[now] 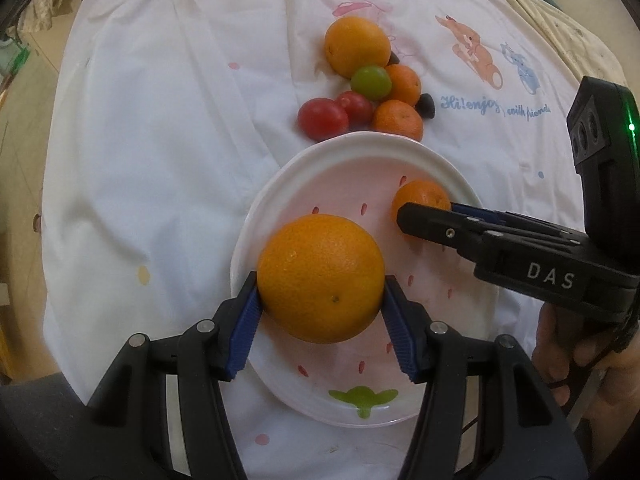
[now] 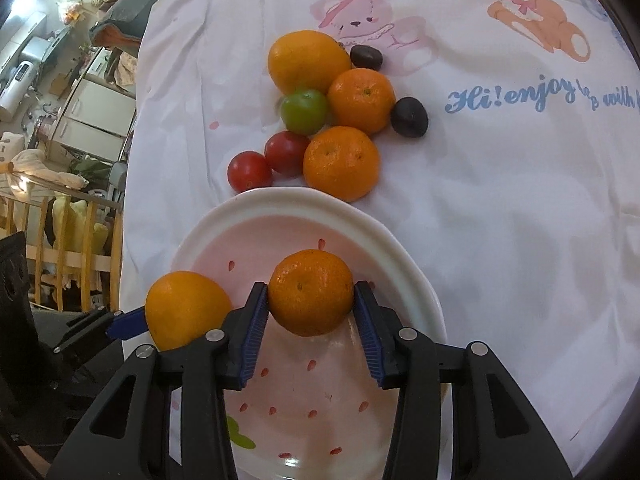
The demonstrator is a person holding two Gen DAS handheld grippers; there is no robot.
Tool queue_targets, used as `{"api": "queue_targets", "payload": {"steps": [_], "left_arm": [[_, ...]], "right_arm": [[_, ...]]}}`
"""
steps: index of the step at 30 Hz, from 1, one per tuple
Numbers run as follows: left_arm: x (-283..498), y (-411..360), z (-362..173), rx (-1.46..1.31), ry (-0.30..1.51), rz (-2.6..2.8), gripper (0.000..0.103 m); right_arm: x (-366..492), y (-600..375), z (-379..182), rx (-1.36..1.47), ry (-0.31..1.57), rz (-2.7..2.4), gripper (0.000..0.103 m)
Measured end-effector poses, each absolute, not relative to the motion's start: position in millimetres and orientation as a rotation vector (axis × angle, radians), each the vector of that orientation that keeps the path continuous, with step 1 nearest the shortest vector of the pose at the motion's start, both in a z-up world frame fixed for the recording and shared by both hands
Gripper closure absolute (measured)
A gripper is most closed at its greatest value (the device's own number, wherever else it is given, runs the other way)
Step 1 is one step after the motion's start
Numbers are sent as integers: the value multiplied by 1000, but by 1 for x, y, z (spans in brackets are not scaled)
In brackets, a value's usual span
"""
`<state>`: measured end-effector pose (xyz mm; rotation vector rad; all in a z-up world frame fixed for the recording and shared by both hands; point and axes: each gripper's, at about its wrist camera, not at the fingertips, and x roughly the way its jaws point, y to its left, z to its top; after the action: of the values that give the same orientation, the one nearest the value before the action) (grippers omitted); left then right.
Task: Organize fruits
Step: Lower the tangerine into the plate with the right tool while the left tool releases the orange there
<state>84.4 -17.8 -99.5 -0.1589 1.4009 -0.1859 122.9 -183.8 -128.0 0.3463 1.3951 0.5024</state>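
**Two citrus fruits brought over the strawberry plate**

A large orange (image 1: 320, 278) is pinched between the blue pads of the left gripper (image 1: 321, 300), above the pink strawberry plate (image 1: 352, 152). A mandarin (image 2: 311, 292) is seen between the right gripper (image 2: 310, 312) pads, which sit against its sides; whether it is still squeezed cannot be told. The remaining fruits are left heaped on the cloth (image 2: 500, 220) beyond the plate.

A lived-in home was indicated: a cartoon-printed tablecloth (image 2: 500, 200), white cabinets (image 2: 100, 108), a wooden railing (image 2: 60, 248) draped with laundry.
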Motion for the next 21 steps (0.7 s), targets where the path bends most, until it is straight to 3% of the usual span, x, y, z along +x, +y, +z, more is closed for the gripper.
{"api": "queue_targets", "payload": {"steps": [4, 11, 15, 21], "left_arm": [[85, -18, -101, -158, 1402, -185, 49], [88, -17, -98, -175, 1391, -183, 49], [100, -21, -95, -189, 1370, -197, 49], [114, -26, -108, -270, 1389, -207, 49]], "right_arm": [[121, -191, -124, 386, 1377, 510, 37], [120, -214, -111, 461, 1353, 472, 36], [109, -243, -96, 478, 1314, 407, 27], [93, -270, -83, 532, 1294, 371, 23]]}}
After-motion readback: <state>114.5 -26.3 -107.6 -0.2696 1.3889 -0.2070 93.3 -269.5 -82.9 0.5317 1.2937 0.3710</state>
